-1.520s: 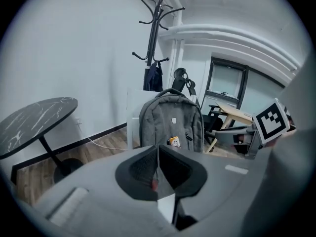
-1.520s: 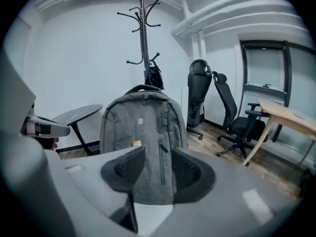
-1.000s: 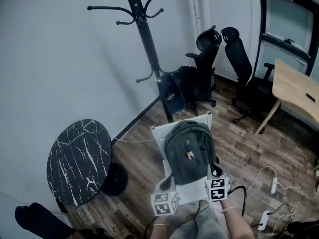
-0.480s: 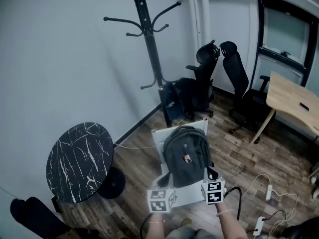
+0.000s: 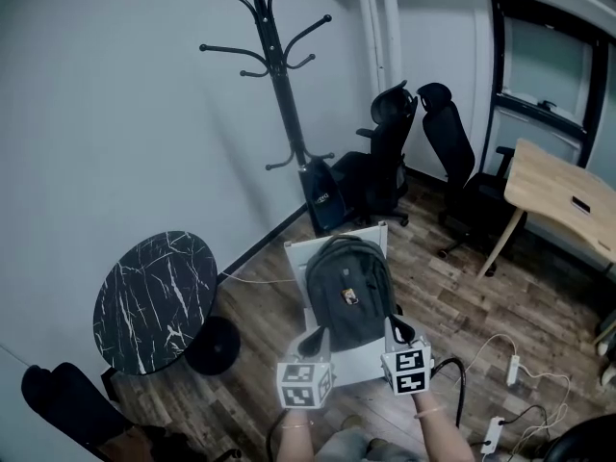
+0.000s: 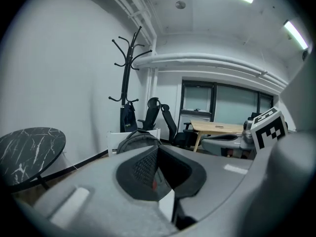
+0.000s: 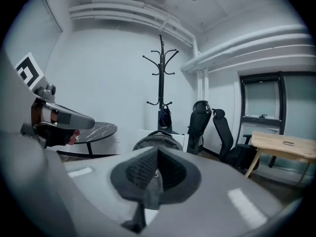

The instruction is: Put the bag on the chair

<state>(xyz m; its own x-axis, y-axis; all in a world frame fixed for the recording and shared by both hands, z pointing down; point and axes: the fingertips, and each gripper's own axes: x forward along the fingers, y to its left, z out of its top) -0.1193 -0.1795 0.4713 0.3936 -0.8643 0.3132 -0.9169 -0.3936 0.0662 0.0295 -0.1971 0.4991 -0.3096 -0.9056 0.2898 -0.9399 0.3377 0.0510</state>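
Finds the bag [image 5: 345, 295] lying on the seat of the white chair [image 5: 296, 261], top end against the backrest, bottom end toward the person; dark grey, small badge on the front pocket.

Catches the left hand-held gripper [image 5: 315, 346] shut tight on the left strap [image 6: 143, 167], padded mesh pinched between the jaws in the left gripper view; same for the right hand-held gripper [image 5: 396, 332], closed on the right strap [image 7: 143, 172], nothing else in the bite; sets both just beside the bag's near end, one at each lower corner, roughly level with each other.

Cannot tell whether the full weight already rests on the seat or partly hangs from the straps.

Reads as the last step: bag over the chair and seemingly settled, release not yet done.

Calls next for easing both strap ends down toward the seat edge, then opening both jaws together and backing off without snagging the webbing; risks dragging the bag off the front edge if pulled back while clamped, or twisting it if only one side lets go.

Notes coat stand [image 5: 282, 94] behind the chair and black office chairs [image 5: 385, 157] beyond, well apart from the work; nothing on the retreat path.
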